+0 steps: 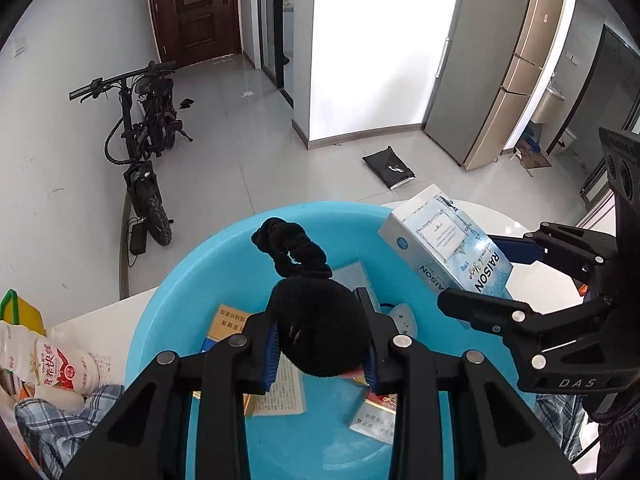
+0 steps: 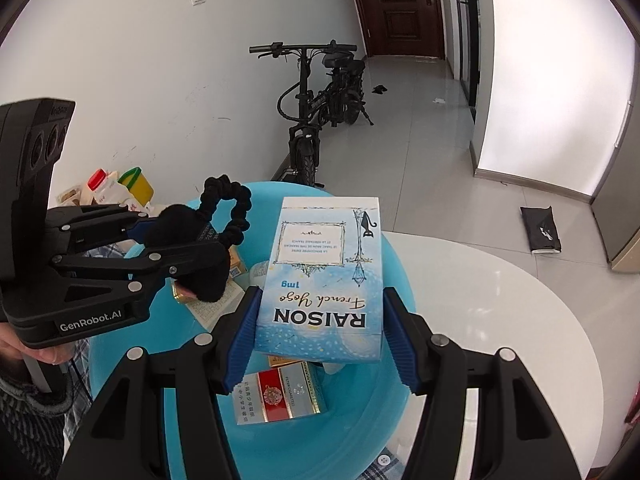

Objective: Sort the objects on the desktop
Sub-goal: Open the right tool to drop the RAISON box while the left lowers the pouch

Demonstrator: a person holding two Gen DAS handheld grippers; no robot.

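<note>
Your left gripper (image 1: 320,344) is clenching a black pom-pom hair tie (image 1: 316,328), its scrunchie loop sticking out ahead over the blue basin (image 1: 168,304). Your right gripper (image 2: 316,336) is grasping the RAISON cigarette box (image 2: 324,276) between its blue pads, holding it above the basin's near side. Lying inside the basin are a red-and-silver cigarette pack (image 2: 280,396) and a printed leaflet (image 1: 280,388). Both grippers are hovering over the white bench (image 2: 500,320).

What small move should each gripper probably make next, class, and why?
Probably open both and let go. The left gripper pinches the black pom-pom scrunchie, and the right gripper clamps the blue RAISON box; both hang over the blue basin, which already holds other packs.
</note>
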